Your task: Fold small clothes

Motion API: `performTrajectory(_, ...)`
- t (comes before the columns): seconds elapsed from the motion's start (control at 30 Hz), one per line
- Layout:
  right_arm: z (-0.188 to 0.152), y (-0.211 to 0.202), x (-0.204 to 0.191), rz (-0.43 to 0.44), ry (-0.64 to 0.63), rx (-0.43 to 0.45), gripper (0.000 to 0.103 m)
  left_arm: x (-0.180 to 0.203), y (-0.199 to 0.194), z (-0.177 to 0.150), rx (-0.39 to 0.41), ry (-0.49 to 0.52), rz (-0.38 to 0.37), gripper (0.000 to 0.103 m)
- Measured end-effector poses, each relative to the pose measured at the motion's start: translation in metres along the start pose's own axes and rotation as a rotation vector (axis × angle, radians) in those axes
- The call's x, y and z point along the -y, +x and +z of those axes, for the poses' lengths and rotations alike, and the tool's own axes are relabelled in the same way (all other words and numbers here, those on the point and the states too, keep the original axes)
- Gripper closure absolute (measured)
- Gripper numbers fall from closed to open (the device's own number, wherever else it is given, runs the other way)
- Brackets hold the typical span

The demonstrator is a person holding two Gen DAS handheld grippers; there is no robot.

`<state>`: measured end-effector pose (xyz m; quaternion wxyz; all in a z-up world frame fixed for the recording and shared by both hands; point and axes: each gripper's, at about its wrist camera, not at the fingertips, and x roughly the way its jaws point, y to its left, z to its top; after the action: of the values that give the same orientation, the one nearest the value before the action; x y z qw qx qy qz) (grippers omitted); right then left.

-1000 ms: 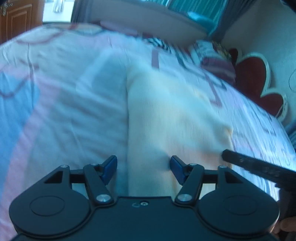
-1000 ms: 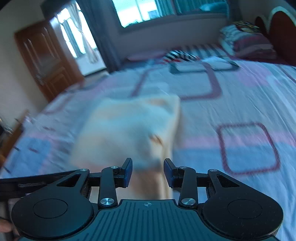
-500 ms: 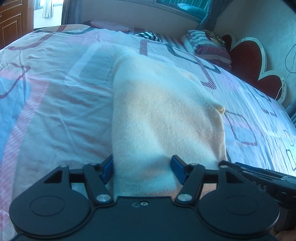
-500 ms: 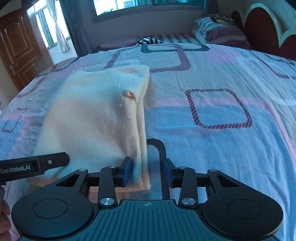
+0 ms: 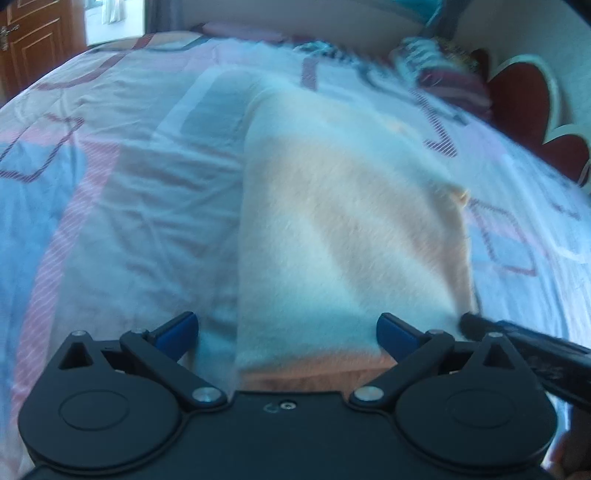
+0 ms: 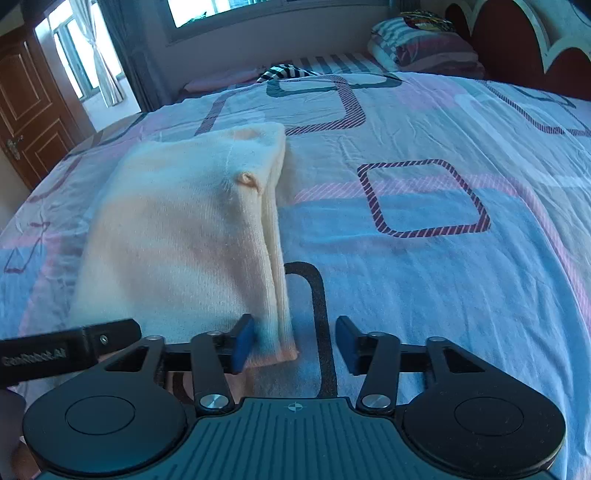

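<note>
A cream sweater lies folded into a long shape on the bed, which has a sheet with pink and blue fields and striped squares. Its thick folded edge is on the side of the right gripper, and a small round bump of cloth shows on the top layer. The right gripper has its fingers spread; the near corner of the sweater lies between them, against the left finger, and no finger presses it. The left gripper also has its fingers spread wide, with the near end of the sweater between them, not pinched; this view is blurred. In each view the black body of the other gripper comes in from the side, just beside the near end of the sweater. At the far end of the bed are striped pillows and a dark red headboard. A wooden door and a window are behind.
</note>
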<state>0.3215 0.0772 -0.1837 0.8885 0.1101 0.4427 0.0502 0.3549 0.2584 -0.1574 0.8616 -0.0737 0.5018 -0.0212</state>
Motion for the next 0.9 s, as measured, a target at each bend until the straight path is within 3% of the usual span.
performTrajectory(0.13,-0.003,-0.024,0.004,0.034,-0.001,0.034,0.04,0.005,-0.019,-0.003,-0.017,-0.014,0.07,0.001)
performTrajectory(0.43,-0.027,-0.12,0.036,0.14,-0.047,0.109,0.023,0.054,-0.14,-0.043,0.264,0.124,0.126,0.001)
performTrajectory(0.57,-0.041,-0.171,0.045,0.187,-0.107,0.154,0.011,0.075,-0.185,-0.068,0.298,0.133,0.176,0.001)
performTrajectory(0.67,-0.052,-0.21,0.047,0.178,-0.127,0.209,0.005,0.087,-0.214,-0.09,0.344,0.133,0.214,0.001)
performTrajectory(0.73,-0.057,-0.235,0.047,0.16,-0.12,0.256,0.0,0.092,-0.234,-0.103,0.353,0.119,0.202,0.001)
performTrajectory(0.9,-0.069,-0.285,0.041,0.129,-0.152,0.321,0.0,0.096,-0.273,-0.131,0.399,0.049,0.211,0.001)
